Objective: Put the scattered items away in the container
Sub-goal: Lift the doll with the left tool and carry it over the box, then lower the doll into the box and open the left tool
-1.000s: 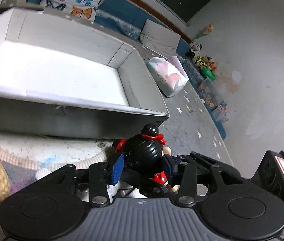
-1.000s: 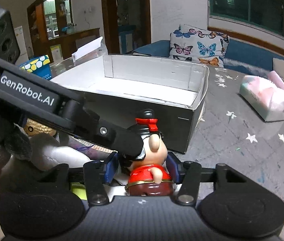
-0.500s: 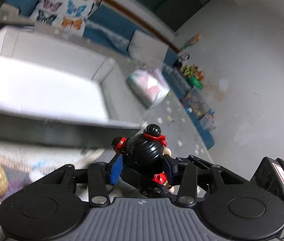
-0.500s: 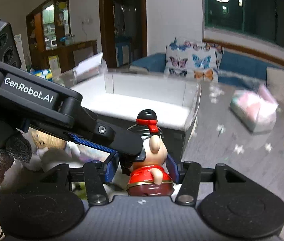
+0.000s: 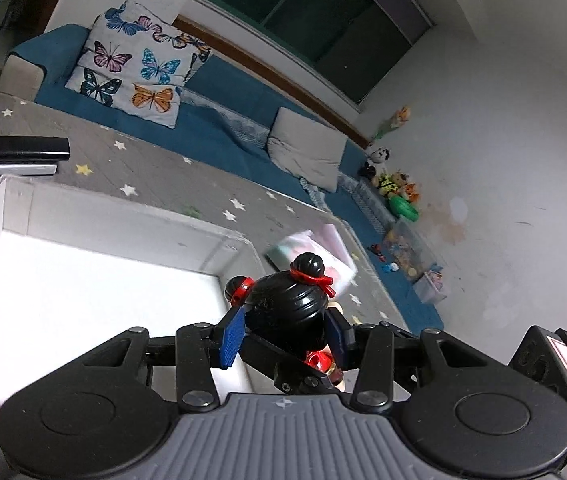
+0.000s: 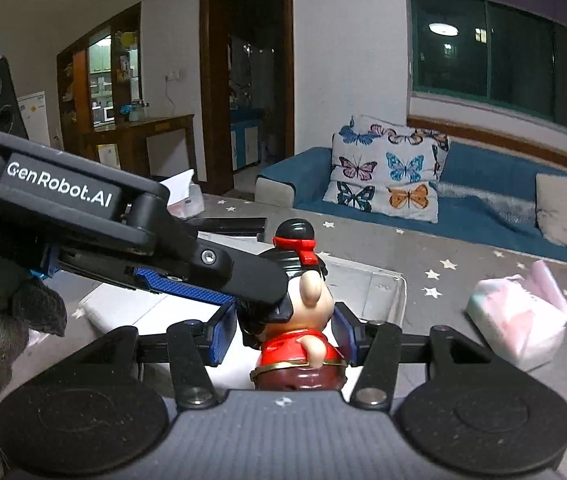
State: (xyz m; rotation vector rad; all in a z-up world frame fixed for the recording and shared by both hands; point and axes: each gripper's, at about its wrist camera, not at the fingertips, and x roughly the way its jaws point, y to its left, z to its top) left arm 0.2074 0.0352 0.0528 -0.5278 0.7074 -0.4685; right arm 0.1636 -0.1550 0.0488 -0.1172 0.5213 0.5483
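The figurine (image 6: 299, 312) stands upright between the right gripper (image 6: 283, 334) pads, above the white box (image 6: 367, 284). The left gripper (image 6: 219, 280) reaches in from 9 o'clock, its finger against the doll's head. A tissue pack (image 6: 519, 320) lies at 3 o'clock.

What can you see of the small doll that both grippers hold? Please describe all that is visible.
The doll is a small glossy figurine, plastic by its look. It has black hair in two buns tied with red ribbons, a skin-coloured face and ear, a red top and a dark brown base. It stands upright, held above the white box. The left gripper clamps its head from the sides; the right gripper has its blue pads at either side of the body, though contact there is not clear.
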